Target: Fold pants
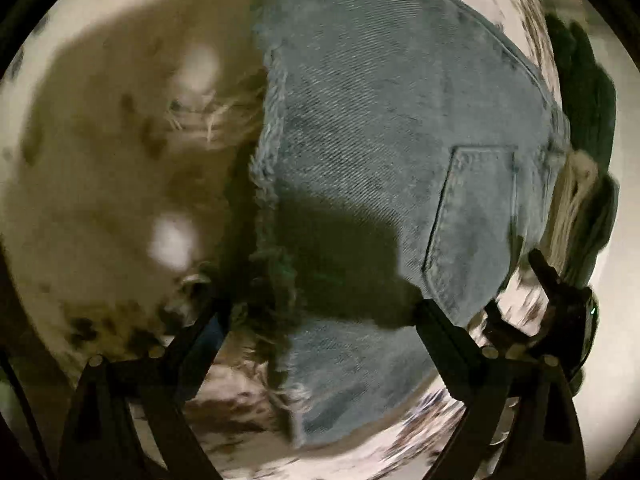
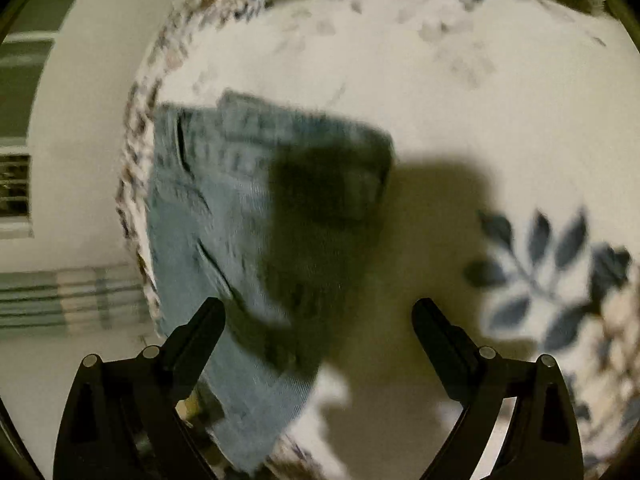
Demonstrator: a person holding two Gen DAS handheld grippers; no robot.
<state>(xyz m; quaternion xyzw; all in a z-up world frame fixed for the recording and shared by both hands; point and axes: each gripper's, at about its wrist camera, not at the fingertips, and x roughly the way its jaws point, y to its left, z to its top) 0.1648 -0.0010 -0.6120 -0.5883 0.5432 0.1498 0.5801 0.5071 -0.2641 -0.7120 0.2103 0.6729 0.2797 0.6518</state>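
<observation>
1. Lying flat on the bed, the jeans [image 1: 392, 152] spread over a white bedspread [image 2: 460, 92] printed with blue leaves. They look already folded at least once, though that is my reading of the compact shape rather than something plain to see.
2. From the left wrist view, a frayed hem [image 1: 268, 184] runs up and down the frame at centre-left, and a back pocket [image 1: 476, 220] sits to the right, near the bed's edge.
3. From the right wrist view the jeans [image 2: 240, 240] show as a long strip, running from upper centre down to the bottom of the frame. The right gripper's left finger overlaps the cloth in the view; the right finger stands over bare bedspread.
4. The left gripper [image 1: 320, 312] hangs straight over the denim, its shadow falling on the cloth between the fingers. It seems the nearer of the two, since the jeans fill its view.
5. The left gripper's jaws are spread wide and hold nothing. I cannot tell whether the tips touch the fabric.
6. The right gripper [image 2: 320, 316] is likewise spread wide, empty, and appears to sit above the bed with the jeans ahead and to its left.
7. The right gripper's black frame [image 1: 560, 292] pokes into the left wrist view at lower right, so the two are close together.
8. Any next fold would, I judge, turn on seizing the frayed hem.
</observation>
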